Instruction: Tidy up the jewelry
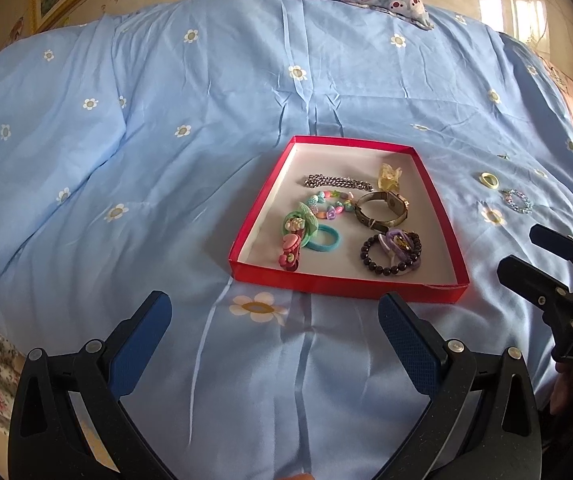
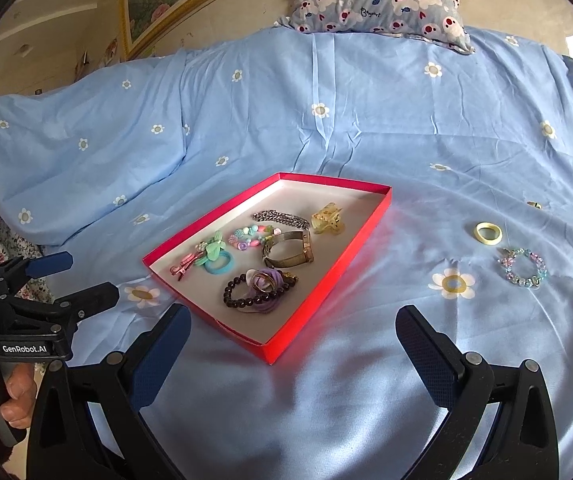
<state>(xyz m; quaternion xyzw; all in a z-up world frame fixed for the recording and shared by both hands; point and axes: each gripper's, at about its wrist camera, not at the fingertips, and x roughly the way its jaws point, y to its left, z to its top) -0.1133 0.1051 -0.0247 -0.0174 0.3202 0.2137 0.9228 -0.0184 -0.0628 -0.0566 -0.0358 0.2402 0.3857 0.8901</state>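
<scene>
A: Where does the jewelry sit?

B: Most of it lies in the shallow red box (image 1: 348, 284) at centre frame in the left wrist view, on the blue flowered bedsheet (image 1: 166, 160). Inside: a silver chain (image 1: 336, 182) toward the top, a yellow claw clip (image 1: 389, 176) at the upper right, a pastel bead bracelet (image 1: 328, 200), a wristwatch (image 1: 382, 208), a teal hair tie (image 1: 323, 240) under a green flower clip (image 1: 300, 222), a pink hair clip (image 1: 289, 252) at the lower left, and a dark bead bracelet (image 1: 390, 254) around a purple hair tie (image 1: 400, 240).

A: Anything outside the box?

B: Two pieces, at the right of the right wrist view: a pale yellow ring (image 2: 487, 233) and, just below it, a blue crystal bracelet (image 2: 523, 268), both on the sheet, well apart from the box.

A: And the tools?

B: The left gripper (image 1: 274, 334) at the bottom of its own frame has its jaws spread wide, holding nothing. The right gripper (image 2: 292, 344) is likewise wide and empty, hovering near the box's front corner. A patterned pillow (image 2: 378, 0) lies at the top.
</scene>
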